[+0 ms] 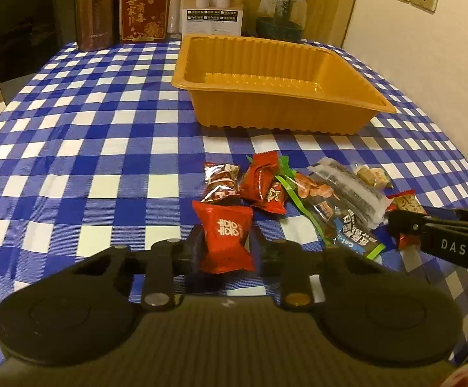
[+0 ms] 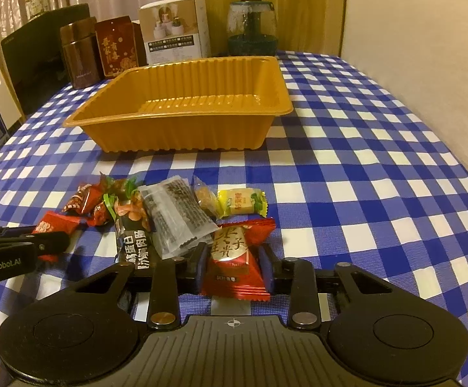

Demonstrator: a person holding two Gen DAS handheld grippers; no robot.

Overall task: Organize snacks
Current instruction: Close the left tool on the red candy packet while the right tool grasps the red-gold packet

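**Two packets gripped, tray still empty**

A red candy packet (image 1: 226, 238) is pinched in the left gripper (image 1: 226, 251); a red-and-gold packet (image 2: 234, 264) is clamped in the right gripper (image 2: 234, 271). The yellow tray (image 1: 356, 92) is set beyond the remaining snack pile (image 1: 314, 200). Slippery wrappers could be dropped on lifting, and neighbouring packets could be dragged along.

Blue-and-white checked tablecloth (image 1: 105, 135); ridged mustard-yellow tray (image 1: 276, 74). Red packet with white characters (image 1: 226, 237); red-and-gold packet (image 2: 234, 258); yellow sweet wrapper (image 2: 242, 203); clear packet speckled black (image 2: 176, 216). Black grippers. Dark brown tin (image 1: 96, 9).
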